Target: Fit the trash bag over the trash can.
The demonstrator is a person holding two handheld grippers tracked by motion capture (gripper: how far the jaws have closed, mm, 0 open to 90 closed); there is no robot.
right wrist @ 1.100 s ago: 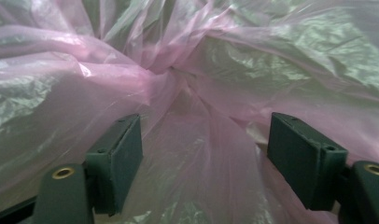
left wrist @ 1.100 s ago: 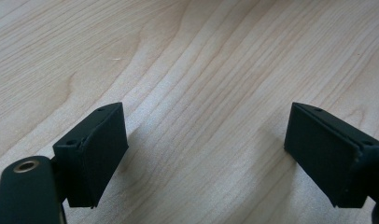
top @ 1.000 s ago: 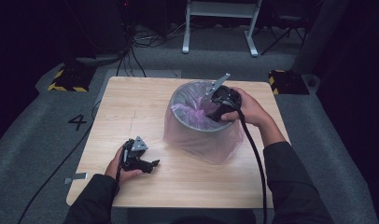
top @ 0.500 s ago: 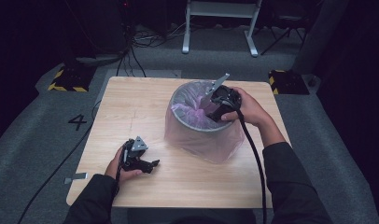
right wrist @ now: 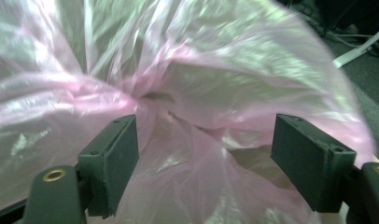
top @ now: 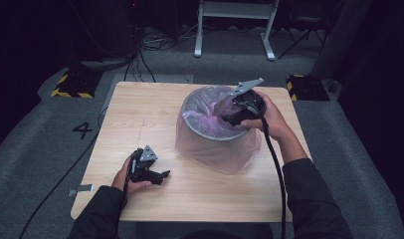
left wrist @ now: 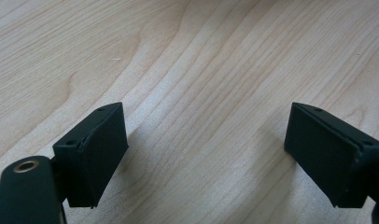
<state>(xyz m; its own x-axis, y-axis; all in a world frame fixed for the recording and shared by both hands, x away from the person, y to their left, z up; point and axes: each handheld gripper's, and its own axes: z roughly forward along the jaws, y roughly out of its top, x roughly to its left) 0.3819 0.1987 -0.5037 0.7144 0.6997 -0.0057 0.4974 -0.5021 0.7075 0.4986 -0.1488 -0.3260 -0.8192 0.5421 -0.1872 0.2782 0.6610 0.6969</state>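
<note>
Two grippers are seen from the high view, with the bin as the landmark on the table. The bin is a grey round one, standing upright in the far right half of the table, and it is lined with a pink bag whose film is draped over the rim and down the outside to the wood. The right gripper is held by the right hand over the right part of the bin's rim, with its jaws pointed into the mouth of the bin among the bag's folds. The left gripper is held by the left hand near the front left of the bin, well apart from it, low over the table with its jaws pointed toward the bin's side.

From the left gripper view, the left gripper is seen with its jaws spread wide and nothing between them; bare wood grain of the table lies beyond and below them.

From the right gripper view, the right gripper is seen with its jaws wide apart. Crumpled pink bag film is gathered just beyond and between them, but it is not clamped; whether either jaw touches the film cannot be told.
</note>
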